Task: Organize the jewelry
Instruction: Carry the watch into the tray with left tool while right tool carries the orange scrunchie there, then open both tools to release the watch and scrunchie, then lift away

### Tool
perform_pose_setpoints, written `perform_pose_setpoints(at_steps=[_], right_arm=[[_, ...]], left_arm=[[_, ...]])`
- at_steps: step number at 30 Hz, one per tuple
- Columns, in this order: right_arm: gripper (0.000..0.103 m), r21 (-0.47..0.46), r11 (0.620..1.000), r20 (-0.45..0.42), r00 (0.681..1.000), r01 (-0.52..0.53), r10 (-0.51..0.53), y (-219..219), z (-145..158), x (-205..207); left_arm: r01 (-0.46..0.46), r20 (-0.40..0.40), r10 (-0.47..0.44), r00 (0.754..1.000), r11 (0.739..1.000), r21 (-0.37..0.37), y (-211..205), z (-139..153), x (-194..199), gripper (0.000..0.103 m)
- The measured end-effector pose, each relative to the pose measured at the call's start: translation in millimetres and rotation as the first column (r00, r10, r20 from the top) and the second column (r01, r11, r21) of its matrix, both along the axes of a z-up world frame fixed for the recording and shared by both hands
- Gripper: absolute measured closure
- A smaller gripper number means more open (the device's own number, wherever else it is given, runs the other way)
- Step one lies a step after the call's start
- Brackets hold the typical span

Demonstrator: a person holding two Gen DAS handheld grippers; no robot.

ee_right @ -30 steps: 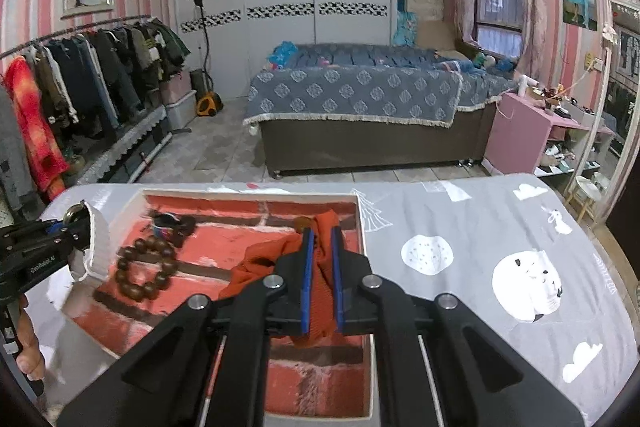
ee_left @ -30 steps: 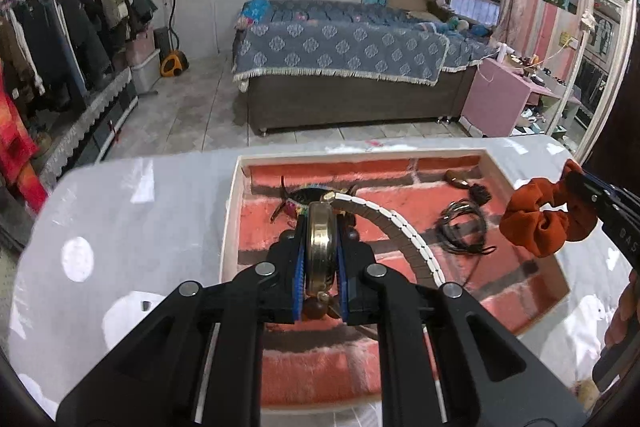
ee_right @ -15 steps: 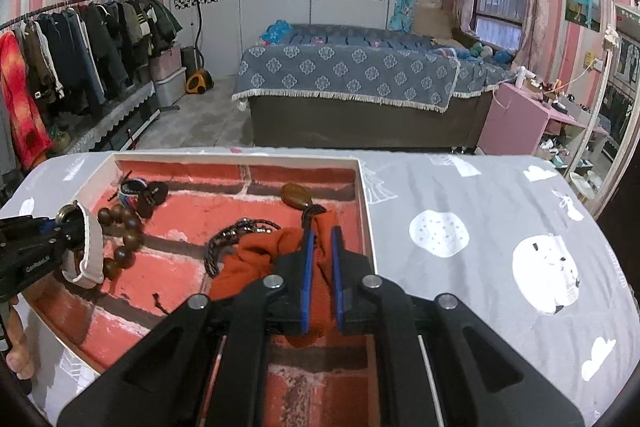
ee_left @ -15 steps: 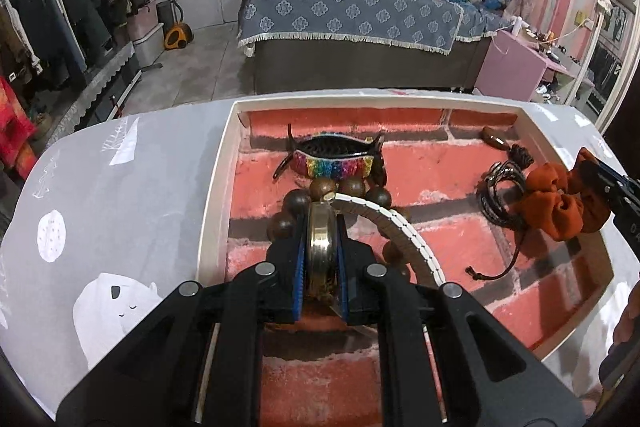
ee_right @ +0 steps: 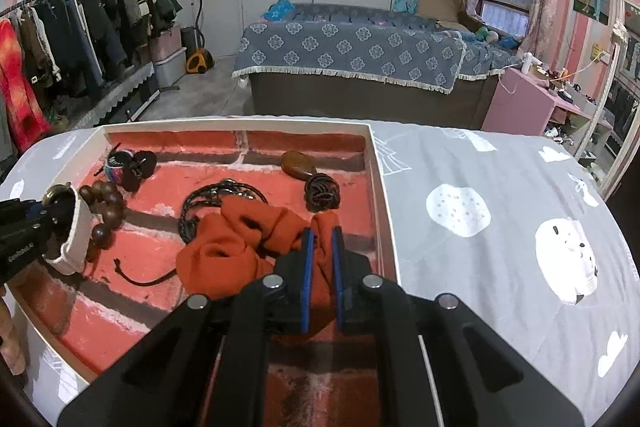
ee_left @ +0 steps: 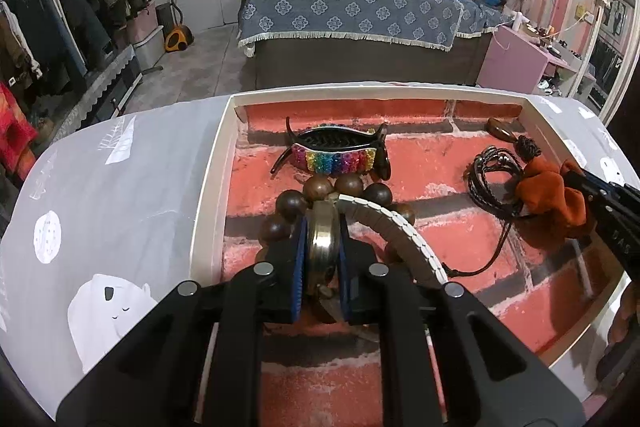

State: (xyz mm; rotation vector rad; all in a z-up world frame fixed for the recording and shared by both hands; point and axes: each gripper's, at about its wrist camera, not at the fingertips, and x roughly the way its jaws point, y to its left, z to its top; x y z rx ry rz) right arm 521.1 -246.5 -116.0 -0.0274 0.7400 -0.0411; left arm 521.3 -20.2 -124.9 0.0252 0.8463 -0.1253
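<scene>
A white-rimmed tray (ee_left: 216, 187) with a red brick-pattern lining sits on the grey cloth. My left gripper (ee_left: 322, 251) is shut on a wristwatch (ee_left: 322, 243) with a white band (ee_left: 400, 227), low over the tray's left part above a brown bead bracelet (ee_left: 348, 183). My right gripper (ee_right: 320, 247) is shut on an orange scrunchie (ee_right: 240, 247) that rests on the tray lining beside a black cord bracelet (ee_right: 208, 199). The scrunchie also shows in the left wrist view (ee_left: 556, 203).
In the tray also lie a rainbow hair claw (ee_left: 336, 151), a brown pendant (ee_right: 298, 165) with a dark knot (ee_right: 322, 191). The grey cloth with white animal prints (ee_right: 568, 255) spreads right of the tray. A bed (ee_right: 348, 67) and clothes rack (ee_right: 60, 39) stand beyond.
Both grippers have moved forward and down into the tray. The scrunchie has gone from hanging above the tray's right edge to resting on the lining; the watch sits lower over the beads.
</scene>
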Motion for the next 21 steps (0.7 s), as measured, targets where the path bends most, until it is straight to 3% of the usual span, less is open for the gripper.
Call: perform_pose_setpoints(at_steps=[14,15,21], right_arm=[[0.089,0.059,0.998,-0.019,1.0,0.003,-0.002,-9,-9,3],[0.087,0.06,0.998,-0.022,1.0,0.002,0.0,-10,-9,2],[0.053,0.069,0.997,0.036,0.999,0.014,-0.017,-13,3,-5]], left_arm=[[-0.007,0.008,0.007,1.0,1.0,-0.007,4,-1,1,0.083],[-0.011,0.008,0.011,1.0,1.0,-0.006,4,-1,1,0.082],[-0.023,0.03,0.023,0.999,1.0,-0.002,8,6,-2,0.074]])
